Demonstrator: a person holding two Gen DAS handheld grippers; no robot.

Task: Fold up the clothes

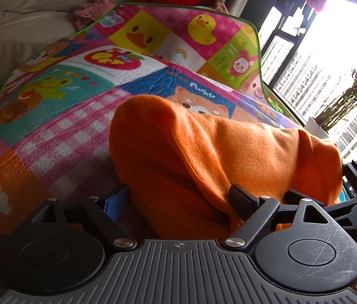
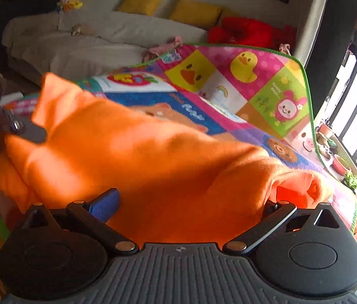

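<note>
Tongs first: left gripper point(image 1: 182, 197) has its jaws wide apart, with the cloth point(image 1: 203, 152) heaped between them and a fold lying over its right-hand finger point(image 1: 241, 197). We see no pinch on the fabric. Right gripper point(image 2: 191, 205) is likewise spread, with orange bulk filling the gap and nothing clamped as far as we can read it. The cloth sits along the near edge of the mat point(image 1: 77, 126) as a lumpy roll, not a flat fold. One end stands up towards the mat's left side, and a tube-like opening point(image 2: 297, 190), perhaps a sleeve, gapes nearer the right edge. Risks as we judge them follow. That draped fold may catch on the left finger when the hand pulls back, dragging the heap and undoing whatever fold exists. With neither tool gripping, the raised hump could slump or roll open under its own weight. A blind closing in this thick bunch would likely take several layers at once, or nip the mat beneath, and a lift would then pull the whole pile askew. Both tools work close together at the same heap, so a knock between them is possible. The mat's far edge point(image 2: 229, 46) curls upward, leaving less flat ground for spreading.
</note>
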